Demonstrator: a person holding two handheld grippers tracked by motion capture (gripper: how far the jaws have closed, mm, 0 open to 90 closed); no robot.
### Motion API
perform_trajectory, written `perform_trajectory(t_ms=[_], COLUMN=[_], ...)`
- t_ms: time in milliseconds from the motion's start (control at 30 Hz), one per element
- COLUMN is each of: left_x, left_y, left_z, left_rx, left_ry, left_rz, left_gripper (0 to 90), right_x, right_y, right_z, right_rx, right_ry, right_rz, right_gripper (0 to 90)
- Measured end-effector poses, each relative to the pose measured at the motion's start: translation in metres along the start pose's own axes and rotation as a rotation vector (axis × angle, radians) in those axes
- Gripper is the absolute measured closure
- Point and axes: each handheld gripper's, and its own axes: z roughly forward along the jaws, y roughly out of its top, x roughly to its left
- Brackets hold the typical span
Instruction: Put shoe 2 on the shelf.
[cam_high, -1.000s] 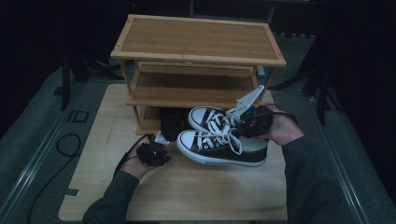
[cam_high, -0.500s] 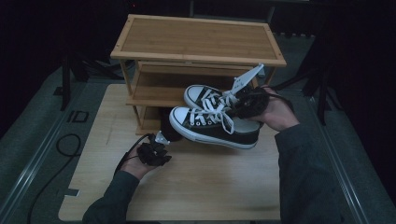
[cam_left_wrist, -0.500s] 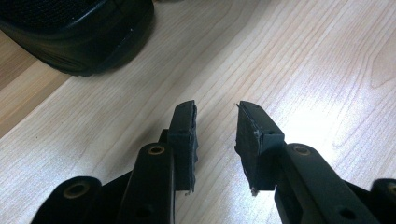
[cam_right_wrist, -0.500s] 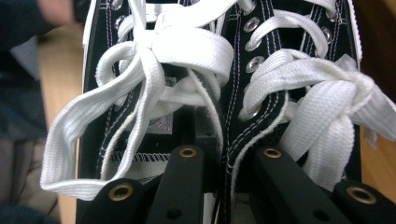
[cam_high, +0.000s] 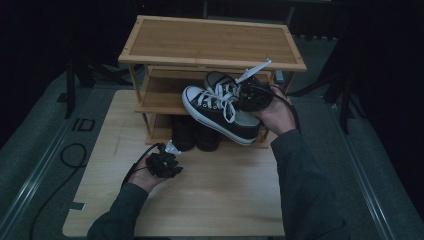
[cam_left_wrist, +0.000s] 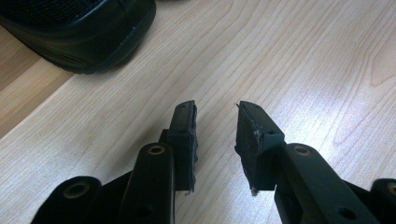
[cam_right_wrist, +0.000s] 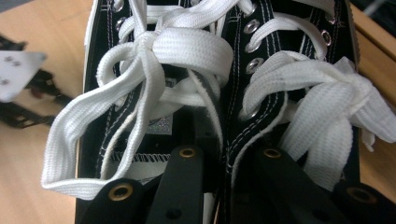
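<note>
A pair of black canvas sneakers (cam_high: 218, 111) with white laces and white soles hangs in the air in front of the rack's middle shelf, toes to the left. My right gripper (cam_high: 251, 97) is shut on the pair, one jaw inside each shoe, pinching the two inner walls together. In the right gripper view the sneakers (cam_right_wrist: 140, 56) are seen close up, with my right gripper (cam_right_wrist: 224, 140) sunk between the tied laces. My left gripper (cam_high: 173, 146) rests low on the table, and in its own view the left gripper (cam_left_wrist: 215, 112) stands open with nothing between its fingers.
The three-tier bamboo shoe rack (cam_high: 210, 42) stands at the back of the wooden table (cam_high: 225, 200). A pair of black shoes (cam_high: 195, 132) sits on its bottom shelf, and one black toe (cam_left_wrist: 79, 32) lies just ahead of my left gripper. Dark floor surrounds the table.
My right hand has carried the sneakers up and leftward, from low over the table to in front of the rack's middle shelf. The left gripper has stayed where it was.
</note>
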Motion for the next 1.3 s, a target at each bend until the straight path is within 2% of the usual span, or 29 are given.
perform_trajectory(t_ms=[133, 533, 633, 833, 1000, 1167, 1233, 1300], left_x=[0.000, -0.002, -0.002, -0.003, -0.001, -0.001, -0.003, -0.004], left_y=[0.001, 0.002, 0.002, 0.001, -0.001, -0.002, -0.001, 0.000], left_z=[0.000, 0.002, 0.001, 0.002, 0.000, 0.001, 0.002, 0.002], left_rx=[-0.001, 0.001, 0.001, 0.001, -0.001, 0.000, 0.002, 0.001], left_ry=[0.000, -0.003, 0.000, -0.006, -0.001, -0.004, -0.006, -0.007], left_rz=[0.001, 0.007, 0.007, 0.008, 0.006, 0.004, 0.008, 0.011], left_gripper=[68.2, 68.2, 68.2, 68.0, 68.1, 68.1, 68.1, 68.0], right_x=[0.001, 0.012, 0.015, 0.025, 0.028, 0.029, 0.030, 0.031], right_y=[0.001, 0.006, 0.008, 0.012, 0.014, 0.014, 0.015, 0.018], right_z=[0.004, 0.014, 0.016, 0.023, 0.029, 0.030, 0.031, 0.030], right_rx=[-0.006, -0.054, -0.065, -0.058, -0.071, -0.081, -0.064, -0.043], right_ry=[-0.038, -0.210, -0.208, -0.192, -0.212, -0.248, -0.264, -0.283], right_rz=[0.027, 0.122, 0.150, 0.167, 0.193, 0.254, 0.251, 0.223], right_gripper=[85.6, 85.7, 85.6, 85.6, 85.6, 85.3, 79.5, 67.7])
